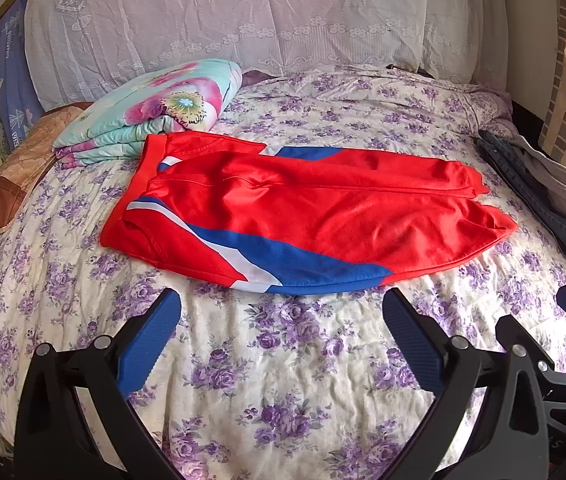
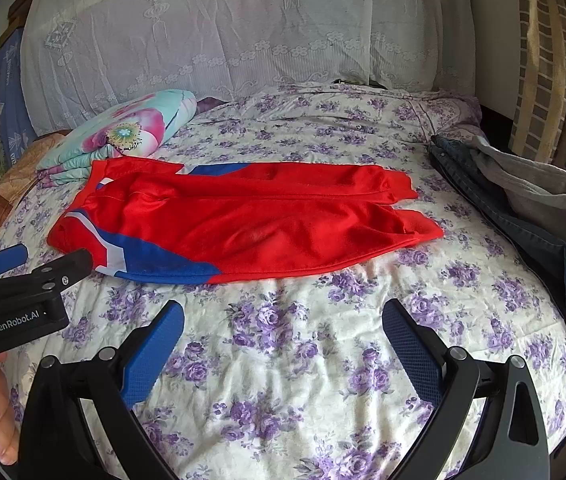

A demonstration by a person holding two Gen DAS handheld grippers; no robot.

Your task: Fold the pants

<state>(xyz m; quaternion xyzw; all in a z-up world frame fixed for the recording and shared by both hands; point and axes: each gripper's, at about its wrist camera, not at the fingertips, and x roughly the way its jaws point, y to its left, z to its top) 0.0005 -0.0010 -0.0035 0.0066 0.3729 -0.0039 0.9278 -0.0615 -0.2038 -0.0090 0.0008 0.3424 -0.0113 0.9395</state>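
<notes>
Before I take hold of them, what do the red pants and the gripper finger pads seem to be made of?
The red pants look like a smooth synthetic knit, maybe polyester: there is a slight sheen on the folds, with sewn blue and white panels. The pads on the left gripper look like blue rubber or soft plastic, matte, with a fine raised grid. The same shows on the right gripper.

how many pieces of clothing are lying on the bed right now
3 that I can make out: the red pants spread flat mid-bed, plus dark jeans and a grey garment heaped at the bed's right edge. That heap may hide more.
</notes>
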